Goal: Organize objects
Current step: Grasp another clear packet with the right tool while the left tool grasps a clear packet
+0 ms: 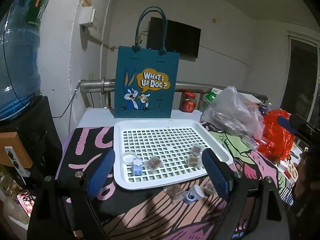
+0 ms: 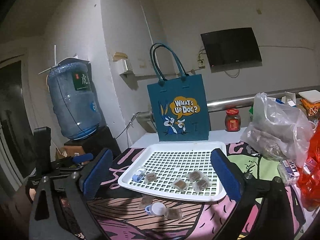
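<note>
A white perforated tray (image 1: pixel 140 180) (image 2: pixel 170 148) lies on the patterned table cover. In it lie a small blue-and-white case (image 1: pixel 137 165) (image 2: pixel 138 175) and three clear-wrapped brown snack squares (image 1: pixel 153 163) (image 2: pixel 197 175). In front of the tray, on the cover, lie a second blue-and-white round case (image 1: pixel 193 194) (image 2: pixel 156 208) and wrapped brown squares (image 1: pixel 175 193) (image 2: pixel 173 213). My left gripper (image 1: pixel 158 172) is open and empty above the tray's near edge. My right gripper (image 2: pixel 160 172) is open and empty, also above the tray's near side.
A teal tote bag (image 1: pixel 145 84) (image 2: pixel 180 112) printed "What's Up Doc?" stands behind the tray. Clear (image 1: pixel 234 112) (image 2: pixel 278 128) and red (image 1: pixel 278 138) plastic bags crowd the right. A red-lidded jar (image 2: pixel 233 120), a water jug (image 2: pixel 74 102) and a metal rail (image 2: pixel 236 101) lie behind.
</note>
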`<state>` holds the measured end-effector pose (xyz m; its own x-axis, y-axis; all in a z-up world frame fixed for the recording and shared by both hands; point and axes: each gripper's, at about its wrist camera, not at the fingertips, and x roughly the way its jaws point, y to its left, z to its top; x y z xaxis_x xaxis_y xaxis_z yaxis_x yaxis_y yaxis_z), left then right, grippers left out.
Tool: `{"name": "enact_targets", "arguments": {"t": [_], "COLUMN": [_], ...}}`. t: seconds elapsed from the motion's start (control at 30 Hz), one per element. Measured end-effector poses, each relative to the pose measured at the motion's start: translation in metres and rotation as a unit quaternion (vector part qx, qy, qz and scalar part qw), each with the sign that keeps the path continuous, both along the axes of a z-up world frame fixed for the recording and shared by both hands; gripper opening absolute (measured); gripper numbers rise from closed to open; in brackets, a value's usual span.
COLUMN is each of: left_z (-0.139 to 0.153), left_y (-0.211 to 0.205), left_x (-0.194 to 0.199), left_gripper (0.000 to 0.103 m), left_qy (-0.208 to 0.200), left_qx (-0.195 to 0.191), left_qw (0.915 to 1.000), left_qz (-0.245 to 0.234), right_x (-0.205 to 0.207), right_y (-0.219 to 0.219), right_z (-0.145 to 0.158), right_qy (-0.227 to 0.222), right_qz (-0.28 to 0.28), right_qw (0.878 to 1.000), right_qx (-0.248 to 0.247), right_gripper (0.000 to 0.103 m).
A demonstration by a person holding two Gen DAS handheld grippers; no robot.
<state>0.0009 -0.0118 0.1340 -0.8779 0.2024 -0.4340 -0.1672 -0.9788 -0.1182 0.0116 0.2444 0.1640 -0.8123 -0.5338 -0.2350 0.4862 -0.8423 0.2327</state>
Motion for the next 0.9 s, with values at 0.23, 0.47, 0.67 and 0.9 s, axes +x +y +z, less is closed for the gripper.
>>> {"name": "enact_targets", "arguments": {"t": [0.23, 0.47, 0.67, 0.9], "left_z": [-0.012, -0.039, -0.058, -0.079], "left_y": [0.011, 0.016, 0.019, 0.023], "left_x": [0.002, -0.007, -0.015, -0.03], "left_gripper": [0.09, 0.09, 0.09, 0.09], "left_qy": [-0.018, -0.064, -0.098, -0.144], "left_qx": [-0.008, -0.004, 0.001, 0.009], "left_qw": [0.9997, 0.9978, 0.9951, 0.9895], "left_qz": [-0.011, -0.013, -0.013, -0.016], "right_x": [0.004, -0.003, -0.009, -0.022], "right_y": [0.0, 0.0, 0.001, -0.005], "right_z": [-0.008, -0.029, -0.043, -0.065], "right_qy": [-0.001, -0.031, -0.051, -0.086], "right_qz": [0.007, 0.011, 0.012, 0.021], "right_qw": [1.0, 0.999, 0.999, 0.996], "right_qx": [0.002, 0.007, 0.008, 0.022], "right_gripper": [0.102, 0.102, 0.102, 0.102]}}
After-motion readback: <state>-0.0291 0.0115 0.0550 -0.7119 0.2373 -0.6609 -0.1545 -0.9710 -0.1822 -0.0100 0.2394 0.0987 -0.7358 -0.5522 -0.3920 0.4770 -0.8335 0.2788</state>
